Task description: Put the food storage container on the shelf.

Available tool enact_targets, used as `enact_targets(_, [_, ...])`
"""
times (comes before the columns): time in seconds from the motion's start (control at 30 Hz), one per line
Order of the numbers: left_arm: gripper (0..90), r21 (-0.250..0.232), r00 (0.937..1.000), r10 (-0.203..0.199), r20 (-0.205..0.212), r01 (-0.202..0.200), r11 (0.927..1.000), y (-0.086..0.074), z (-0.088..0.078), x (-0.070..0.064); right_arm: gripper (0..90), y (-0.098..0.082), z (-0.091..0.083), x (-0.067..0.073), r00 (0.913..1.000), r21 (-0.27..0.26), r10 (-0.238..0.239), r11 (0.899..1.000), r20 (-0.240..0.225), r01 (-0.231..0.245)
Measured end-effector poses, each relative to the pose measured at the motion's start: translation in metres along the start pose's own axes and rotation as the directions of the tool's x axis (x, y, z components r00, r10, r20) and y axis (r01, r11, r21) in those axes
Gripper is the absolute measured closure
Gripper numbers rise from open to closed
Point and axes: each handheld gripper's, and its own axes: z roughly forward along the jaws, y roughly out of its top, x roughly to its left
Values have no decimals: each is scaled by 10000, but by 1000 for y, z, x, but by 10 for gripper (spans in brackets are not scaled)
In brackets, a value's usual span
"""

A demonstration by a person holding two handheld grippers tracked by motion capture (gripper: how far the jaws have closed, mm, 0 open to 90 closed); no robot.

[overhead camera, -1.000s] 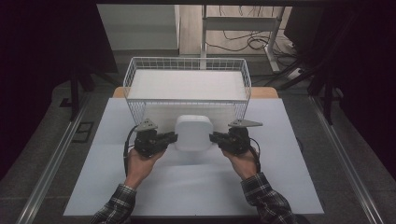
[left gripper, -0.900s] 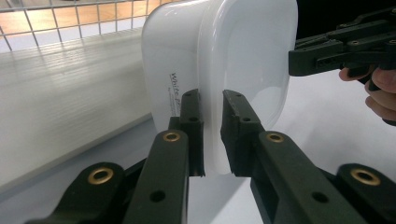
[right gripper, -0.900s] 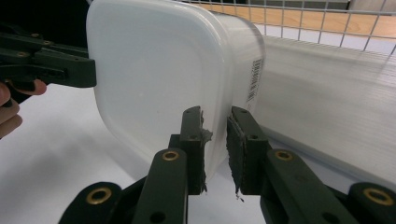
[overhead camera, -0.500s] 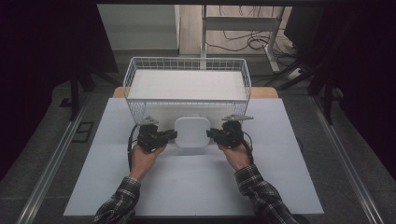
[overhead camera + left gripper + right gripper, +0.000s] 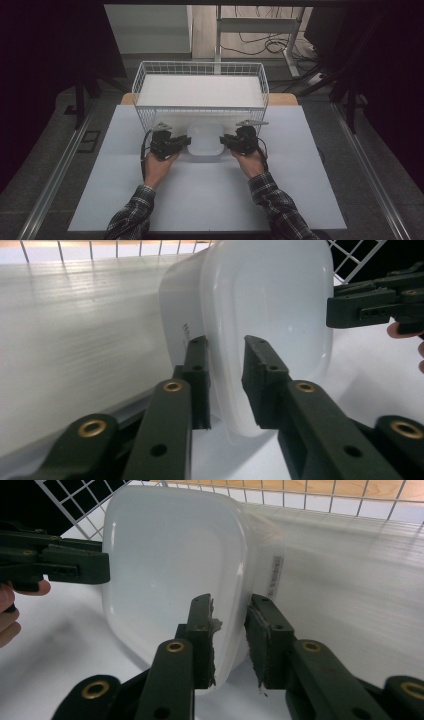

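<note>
Nothing legible anywhere. Only a short line of small dark print on the outer side wall of the white plastic tub (image 5: pixel 186 332), running along the wall just below the rim, too small and blurred to read in the left gripper view. Same kind of tiny print on the opposite outer wall of the tub, seen in the right gripper view, likewise unreadable. No readable brand, number or sign on the wire basket (image 5: pixel 200 67) beyond the tub.
</note>
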Motion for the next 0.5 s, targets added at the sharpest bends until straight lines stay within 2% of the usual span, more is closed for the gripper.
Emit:
enact_targets(0.13, [657, -197, 9993, 148, -342, -155, 9997, 6, 3, 2, 649, 3, 5, -1, 9997, -145, 105, 9998, 207, -102])
enact_targets(0.23, [604, -320, 9972, 280, -699, -303, 9990, 12, 6, 5, 633, 7, 7, -2, 9989, -313, -37, 9995, 466, 51])
enact_targets(0.3, [561, -430, 9943, 276, -1033, -322, 9986, 15, 10, 6, 623, 10, 9, -1, 9976, -393, -103, 9991, 678, 130])
enact_targets(0.4, [416, -663, 9832, 553, -1737, -677, 9955, 18, 14, 6, 589, 16, 14, -5, 9953, -521, -84, 9985, 967, 135])
enact_targets(0.47, [389, -703, 9813, 622, -1821, -761, 9946, 19, 14, 5, 589, 18, 14, -6, 9948, -506, -102, 9986, 1018, 154])
enact_targets(0.5, [365, -697, 9825, 662, -1743, -794, 9944, 18, 13, 5, 589, 19, 13, -7, 9944, -526, -153, 9984, 1050, 209])
